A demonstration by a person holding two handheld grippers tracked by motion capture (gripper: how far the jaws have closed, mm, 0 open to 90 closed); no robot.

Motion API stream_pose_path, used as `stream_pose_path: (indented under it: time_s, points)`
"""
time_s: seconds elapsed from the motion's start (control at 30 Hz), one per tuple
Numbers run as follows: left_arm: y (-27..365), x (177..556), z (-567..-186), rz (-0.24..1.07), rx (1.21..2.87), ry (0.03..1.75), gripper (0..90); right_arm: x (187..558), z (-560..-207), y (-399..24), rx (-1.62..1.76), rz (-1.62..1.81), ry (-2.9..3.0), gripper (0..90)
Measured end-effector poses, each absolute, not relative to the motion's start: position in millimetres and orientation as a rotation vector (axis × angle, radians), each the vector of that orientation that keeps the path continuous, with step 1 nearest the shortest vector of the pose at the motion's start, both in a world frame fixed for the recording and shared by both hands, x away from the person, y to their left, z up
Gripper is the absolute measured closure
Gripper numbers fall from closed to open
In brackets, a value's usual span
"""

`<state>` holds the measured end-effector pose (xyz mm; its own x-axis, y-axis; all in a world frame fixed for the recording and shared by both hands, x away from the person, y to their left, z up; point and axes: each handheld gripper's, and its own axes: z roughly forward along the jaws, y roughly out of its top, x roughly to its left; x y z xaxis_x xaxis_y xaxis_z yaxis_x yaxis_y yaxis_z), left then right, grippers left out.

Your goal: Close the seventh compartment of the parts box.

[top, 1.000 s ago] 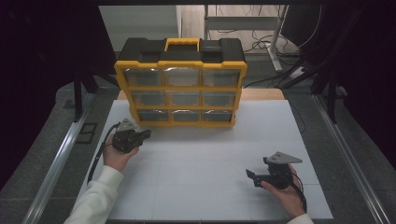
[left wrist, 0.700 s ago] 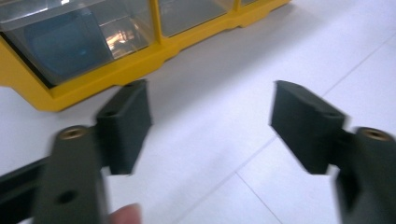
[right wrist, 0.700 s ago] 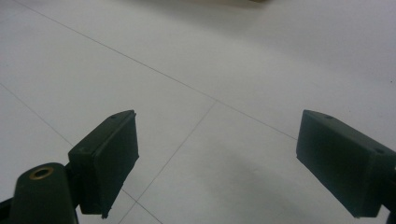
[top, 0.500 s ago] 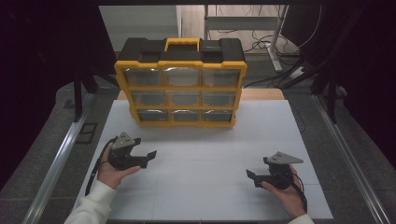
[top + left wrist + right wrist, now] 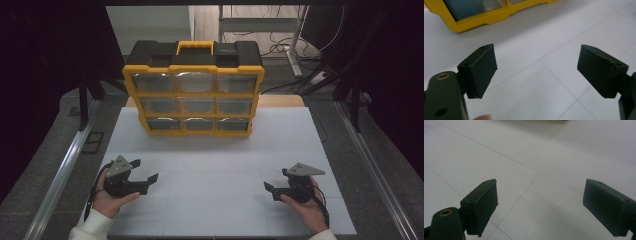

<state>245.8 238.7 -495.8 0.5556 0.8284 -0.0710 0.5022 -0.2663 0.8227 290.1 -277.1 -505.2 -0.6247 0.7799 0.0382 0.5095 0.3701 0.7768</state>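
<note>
A: At the far edge of the white table (image 5: pixel 280 145) stood the yellow and black organizer (image 5: pixel 194 90), upright, nine clear drawers facing the person, all pushed in; what sat inside them I could not tell.

B: And the grippers?

A: Both well short of it, near the front edge; the left gripper (image 5: pixel 146 170) had just been opening, its jaws spread wide with nothing between them; the right gripper (image 5: pixel 275 189) was also released, bare table between its pads (image 5: pixel 605 208).

B: What could have gone wrong from there?

A: My guess: the organizer stood tall on a narrow base; a pull on a stiff drawer could have dragged or tipped it forward unless the other gripper braced the frame; a small drawer lip could also have slipped from the pads.

B: The surface?

A: Smooth white panels with thin seams, so probably little friction under the box; the room was dim, dark curtains on both sides, cables (image 5: pixel 280 47) on the floor behind.
</note>
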Motion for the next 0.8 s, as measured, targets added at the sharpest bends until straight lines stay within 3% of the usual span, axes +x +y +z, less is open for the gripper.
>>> stream_pose_path:
  time_s: [0.8]
  points:
    - [232.1, 247.9, -501.9, 0.509, 1.986, 1.056, 16.0, 291.4, -506.3, -277.2, 1.132, 1.114, 2.302, 12.9]
